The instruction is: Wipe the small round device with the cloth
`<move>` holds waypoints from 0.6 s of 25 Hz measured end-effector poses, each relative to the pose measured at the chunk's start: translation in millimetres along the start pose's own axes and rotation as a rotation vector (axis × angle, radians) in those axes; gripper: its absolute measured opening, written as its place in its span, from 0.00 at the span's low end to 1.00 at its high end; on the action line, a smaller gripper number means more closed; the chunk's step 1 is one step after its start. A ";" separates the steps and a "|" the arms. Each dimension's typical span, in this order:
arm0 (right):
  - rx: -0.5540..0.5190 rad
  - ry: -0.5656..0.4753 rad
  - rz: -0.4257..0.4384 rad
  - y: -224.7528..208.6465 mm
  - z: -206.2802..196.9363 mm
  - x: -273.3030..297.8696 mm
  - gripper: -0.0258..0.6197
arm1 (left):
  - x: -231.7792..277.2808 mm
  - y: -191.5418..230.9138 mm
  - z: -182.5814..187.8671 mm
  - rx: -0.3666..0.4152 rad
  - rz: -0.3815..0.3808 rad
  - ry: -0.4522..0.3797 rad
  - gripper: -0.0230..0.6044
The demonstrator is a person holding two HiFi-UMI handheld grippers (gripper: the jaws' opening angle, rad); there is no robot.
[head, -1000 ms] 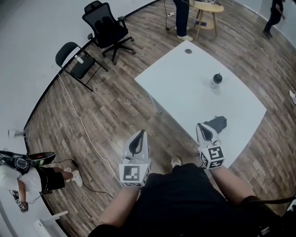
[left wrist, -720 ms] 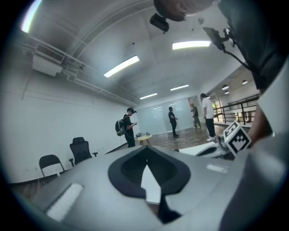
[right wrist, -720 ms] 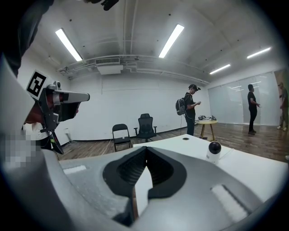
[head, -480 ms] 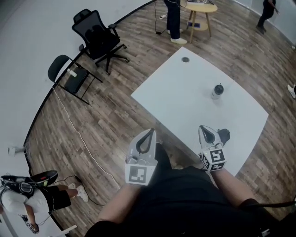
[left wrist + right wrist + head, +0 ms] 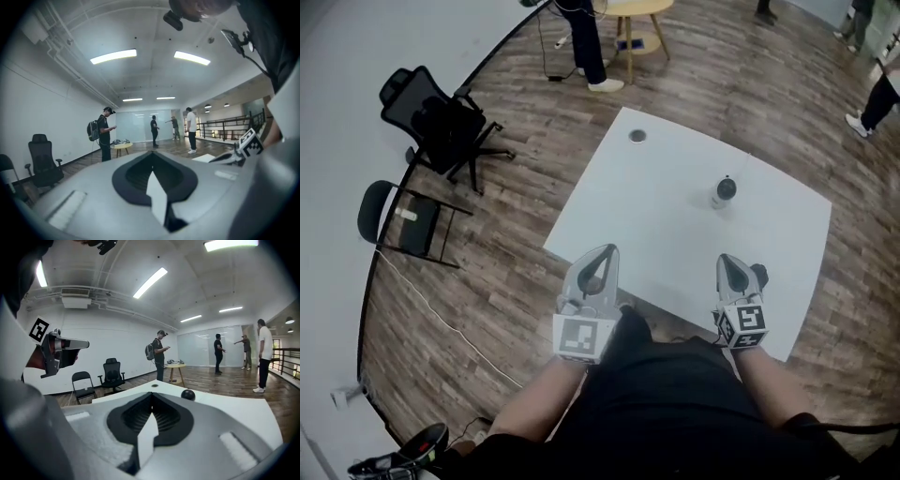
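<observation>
The small round device [image 5: 724, 191], a dark ball on a pale base, stands on the white table [image 5: 656, 216] toward its far right. It also shows in the right gripper view as a dark ball [image 5: 188, 394] ahead of the jaws. A dark grey cloth [image 5: 758, 276] lies near the table's front edge, mostly hidden behind my right gripper [image 5: 730, 261]. That gripper is shut and empty, just left of the cloth. My left gripper [image 5: 604, 251] is shut and empty too, over the table's near left edge. Both grippers point forward, level with each other.
A small round grommet [image 5: 637, 136] sits in the table's far corner. A black office chair [image 5: 431, 117] and a folding chair [image 5: 398, 225] stand on the wood floor to the left. A round wooden side table [image 5: 633, 7] and standing people are beyond the table.
The view has moved in toward the table and turned. Both grippers now reach over its near edge, and the right one covers most of the cloth. Jaws stayed shut.
</observation>
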State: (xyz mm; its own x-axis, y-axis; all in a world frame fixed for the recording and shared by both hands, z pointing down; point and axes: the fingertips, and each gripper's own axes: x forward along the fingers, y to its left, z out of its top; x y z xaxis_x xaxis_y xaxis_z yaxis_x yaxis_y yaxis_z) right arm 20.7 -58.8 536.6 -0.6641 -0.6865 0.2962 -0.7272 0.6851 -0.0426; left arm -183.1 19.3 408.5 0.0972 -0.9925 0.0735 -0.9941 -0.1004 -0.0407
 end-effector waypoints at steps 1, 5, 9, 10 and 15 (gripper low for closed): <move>-0.001 0.004 -0.030 -2.8 0.8 0.1 0.04 | 8.8 1.5 0.6 -0.002 -0.031 -0.003 0.04; 0.021 0.020 -0.155 -17.9 6.7 -2.3 0.04 | 46.3 -1.6 2.9 -0.011 -0.164 -0.002 0.04; 0.028 0.029 -0.283 -22.2 13.9 -11.6 0.04 | 71.8 -2.5 6.6 -0.037 -0.298 -0.004 0.04; 0.033 0.029 -0.319 -24.0 14.6 -14.6 0.04 | 76.9 -2.1 6.1 -0.042 -0.327 -0.002 0.04; 0.080 0.036 -0.510 -35.0 9.3 -36.2 0.04 | 99.7 -8.4 -4.5 -0.047 -0.483 0.026 0.04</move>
State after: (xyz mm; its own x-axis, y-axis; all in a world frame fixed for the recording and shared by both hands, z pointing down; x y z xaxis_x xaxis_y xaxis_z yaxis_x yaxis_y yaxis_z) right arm 68.5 -60.3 518.4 -0.2162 -0.9186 0.3309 -0.9689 0.2435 0.0431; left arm -165.3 -78.5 420.7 0.5471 -0.8313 0.0976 -0.8370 -0.5451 0.0492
